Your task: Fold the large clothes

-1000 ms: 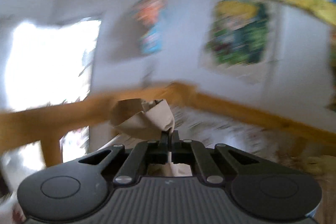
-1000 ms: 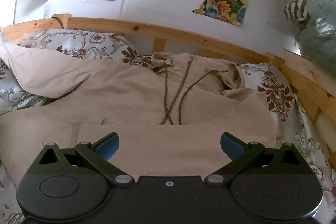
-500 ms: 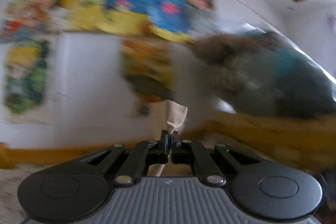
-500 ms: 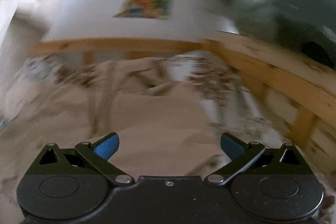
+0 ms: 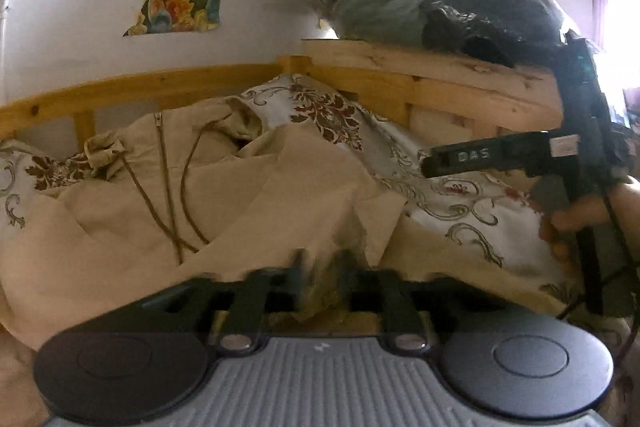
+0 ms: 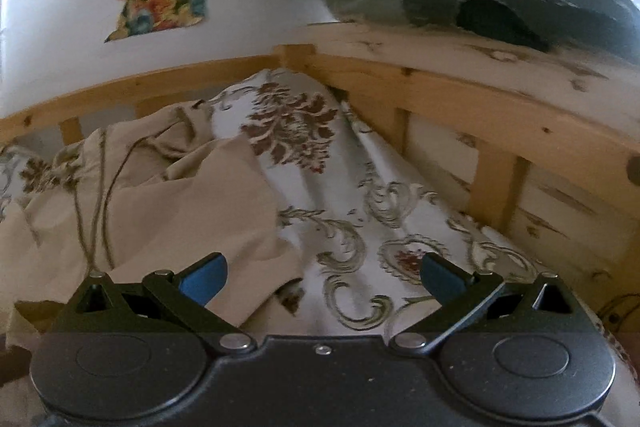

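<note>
My left tongs [image 5: 320,269] have just been opening, blurred, a beige fold loose between the parted jaws. My right tongs [image 6: 322,277] stand wide apart with nothing in them, over the jacket's [image 6: 168,211] right edge and the patterned bedspread [image 6: 400,227]. The beige jacket lies spread on the bed ahead and left, zip and cords up. Bare bedspread opens to the right, up to the wooden bed rail [image 6: 460,95]

Jacket [image 5: 168,211] on bedspread [image 5: 460,211]
</note>
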Demonstrator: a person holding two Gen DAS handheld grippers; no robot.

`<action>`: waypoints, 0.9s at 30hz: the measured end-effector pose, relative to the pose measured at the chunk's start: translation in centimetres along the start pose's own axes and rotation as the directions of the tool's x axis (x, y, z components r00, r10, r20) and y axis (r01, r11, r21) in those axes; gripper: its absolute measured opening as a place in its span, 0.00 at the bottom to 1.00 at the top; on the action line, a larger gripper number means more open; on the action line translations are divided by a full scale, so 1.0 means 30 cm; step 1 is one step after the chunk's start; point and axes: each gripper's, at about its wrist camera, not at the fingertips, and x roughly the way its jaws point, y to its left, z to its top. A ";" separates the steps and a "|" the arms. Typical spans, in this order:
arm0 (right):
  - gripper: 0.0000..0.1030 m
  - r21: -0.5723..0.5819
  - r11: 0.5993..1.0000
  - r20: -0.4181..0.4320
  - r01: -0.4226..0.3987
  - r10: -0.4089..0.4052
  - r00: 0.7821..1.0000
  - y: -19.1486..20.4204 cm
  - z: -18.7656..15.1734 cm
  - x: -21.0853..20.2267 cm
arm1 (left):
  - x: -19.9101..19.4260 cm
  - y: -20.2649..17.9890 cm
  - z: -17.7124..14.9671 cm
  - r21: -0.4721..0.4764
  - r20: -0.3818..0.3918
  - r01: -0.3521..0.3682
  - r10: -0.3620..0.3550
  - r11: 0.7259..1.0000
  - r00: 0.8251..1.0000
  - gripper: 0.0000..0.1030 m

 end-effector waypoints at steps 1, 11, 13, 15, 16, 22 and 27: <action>0.99 -0.014 1.000 -0.003 -0.009 0.009 1.000 0.022 0.002 -0.002 | -0.022 0.009 0.003 -0.001 0.016 -0.014 0.014 1.000 1.000 0.74; 0.98 -0.087 0.971 -0.115 -0.224 0.213 0.970 0.141 -0.048 0.012 | -0.148 0.208 0.044 -0.097 0.006 -0.209 0.211 0.973 0.978 0.90; 0.94 -0.114 0.956 -0.146 -0.271 0.253 0.956 0.177 -0.071 0.013 | -0.129 0.304 0.031 -0.144 -0.028 -0.329 0.329 0.933 0.944 0.90; 0.92 -0.155 0.940 -0.156 -0.305 0.281 0.947 0.214 -0.089 0.013 | -0.115 0.404 0.011 -0.192 -0.054 -0.432 0.430 0.881 0.901 0.90; 0.91 -0.171 0.932 -0.155 -0.319 0.294 0.943 0.228 -0.097 0.009 | -0.111 0.461 -0.003 -0.220 -0.070 -0.485 0.482 0.846 0.873 0.90; 0.81 -0.213 0.904 -0.180 -0.371 0.336 0.924 0.300 -0.130 0.033 | -0.108 0.789 -0.091 -0.480 -0.186 -0.621 0.620 0.619 0.762 0.73; 0.74 -0.215 0.901 -0.182 -0.377 0.342 0.922 0.323 -0.150 0.062 | -0.073 0.925 -0.151 -0.607 -0.190 -0.532 0.542 0.591 0.819 0.58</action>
